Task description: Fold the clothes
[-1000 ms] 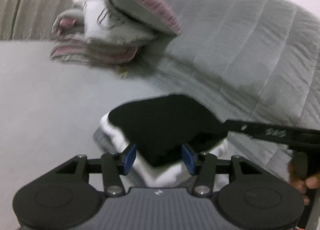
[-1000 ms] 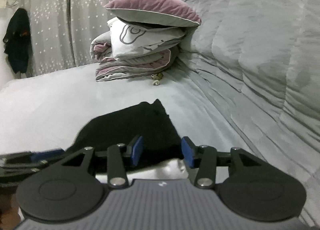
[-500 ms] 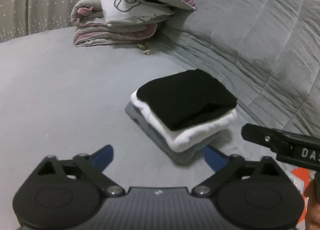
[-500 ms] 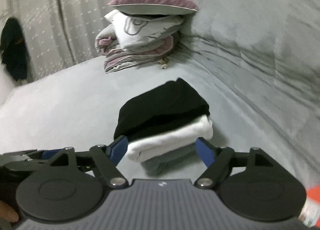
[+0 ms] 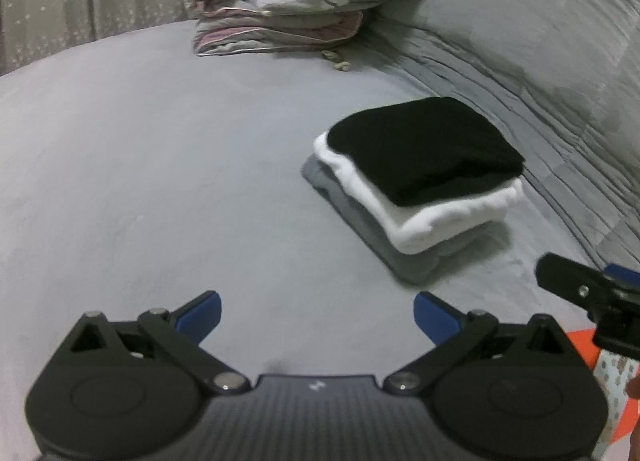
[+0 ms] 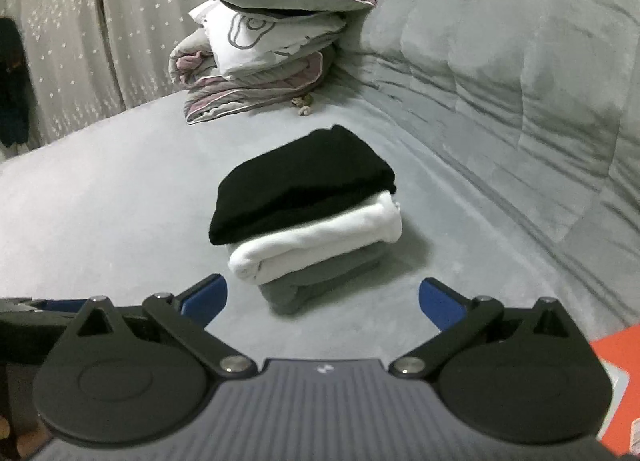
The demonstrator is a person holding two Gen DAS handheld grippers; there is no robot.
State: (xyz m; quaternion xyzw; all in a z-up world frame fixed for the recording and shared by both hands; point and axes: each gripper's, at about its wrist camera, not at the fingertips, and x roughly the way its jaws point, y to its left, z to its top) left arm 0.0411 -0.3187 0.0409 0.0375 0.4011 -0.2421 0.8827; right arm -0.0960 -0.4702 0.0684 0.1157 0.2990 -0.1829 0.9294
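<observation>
Left tongs (image 5: 316,311): spread wide, nothing held.
Right tongs (image 6: 322,297): jaws opening, nothing between them.
Folded stack (image 6: 308,209): laid on the bed (image 5: 140,165), clear of both.
Risk: the black top piece (image 5: 424,149), overhanging slightly, could be knocked askew if brushed.

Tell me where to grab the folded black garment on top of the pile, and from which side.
Grip the black garment at its near rounded fold, coming from the camera side with the right claw. That edge overhangs the white garment, probably leaving room to pinch it alone.
</observation>
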